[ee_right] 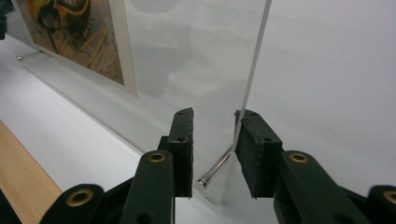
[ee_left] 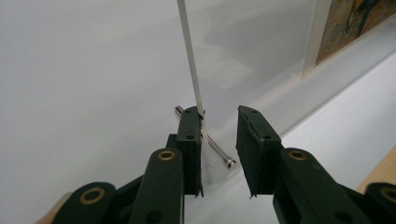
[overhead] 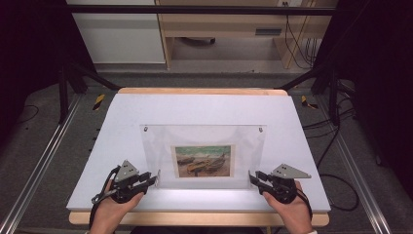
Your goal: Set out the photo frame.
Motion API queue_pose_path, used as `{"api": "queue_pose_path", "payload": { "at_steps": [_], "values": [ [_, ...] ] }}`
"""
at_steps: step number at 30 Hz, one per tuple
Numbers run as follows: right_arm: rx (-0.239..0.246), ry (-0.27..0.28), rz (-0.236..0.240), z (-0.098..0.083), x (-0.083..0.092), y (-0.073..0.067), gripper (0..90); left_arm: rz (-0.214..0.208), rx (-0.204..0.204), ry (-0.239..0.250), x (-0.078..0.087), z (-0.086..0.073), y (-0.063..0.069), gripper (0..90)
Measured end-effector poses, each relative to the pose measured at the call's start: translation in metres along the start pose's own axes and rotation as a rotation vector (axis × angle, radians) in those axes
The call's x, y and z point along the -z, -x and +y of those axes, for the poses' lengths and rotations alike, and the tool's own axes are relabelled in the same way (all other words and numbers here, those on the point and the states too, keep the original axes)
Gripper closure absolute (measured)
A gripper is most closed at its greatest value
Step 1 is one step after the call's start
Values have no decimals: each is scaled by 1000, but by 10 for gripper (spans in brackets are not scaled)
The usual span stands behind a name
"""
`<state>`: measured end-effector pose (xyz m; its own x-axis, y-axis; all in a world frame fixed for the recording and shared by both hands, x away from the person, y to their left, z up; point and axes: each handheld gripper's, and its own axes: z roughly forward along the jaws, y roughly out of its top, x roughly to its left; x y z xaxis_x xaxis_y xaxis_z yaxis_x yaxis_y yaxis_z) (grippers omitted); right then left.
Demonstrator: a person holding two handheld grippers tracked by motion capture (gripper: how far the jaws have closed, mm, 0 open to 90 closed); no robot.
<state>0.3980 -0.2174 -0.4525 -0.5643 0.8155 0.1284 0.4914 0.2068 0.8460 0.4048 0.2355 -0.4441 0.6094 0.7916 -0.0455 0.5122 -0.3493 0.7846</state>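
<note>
Frame (overhead: 203,156) upright between us; left gripper (ee_left: 219,135) and right gripper (ee_right: 212,140) straddle lower corners, jaws spread, not yet pinching. We squeeze evenly, avoid standoff pins (ee_left: 217,149).

Tongs (overhead: 155,179) (overhead: 253,178) flank acrylic frame (overhead: 203,156)

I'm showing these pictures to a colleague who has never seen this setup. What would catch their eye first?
Most striking is the clear picture frame standing at the middle of the white table, with a small painting of boats inside it. At its lower corners sit the left gripper and the right gripper, each with the frame's edge between its jaws. A metal pin pokes through the frame's corner in the left gripper view.
</note>
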Motion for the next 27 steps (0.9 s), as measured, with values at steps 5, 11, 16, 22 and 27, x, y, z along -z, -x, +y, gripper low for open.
{"api": "queue_pose_path", "payload": {
  "at_steps": [5,11,16,22,27],
  "values": [
    [4,-4,6,-1,0,0,677,-5,-7,-10,1,-1,0,703],
    [9,-12,10,-2,1,-1,674,-12,-11,-16,1,-2,0,705],
    [12,-13,8,-3,1,-1,670,-18,-9,-14,2,-2,-1,707],
    [19,-23,9,-3,-2,-4,616,-21,-3,-9,2,-2,-1,645],
    [45,-34,6,-3,-5,-7,539,-11,4,8,3,-2,-3,540]
  ]
}}
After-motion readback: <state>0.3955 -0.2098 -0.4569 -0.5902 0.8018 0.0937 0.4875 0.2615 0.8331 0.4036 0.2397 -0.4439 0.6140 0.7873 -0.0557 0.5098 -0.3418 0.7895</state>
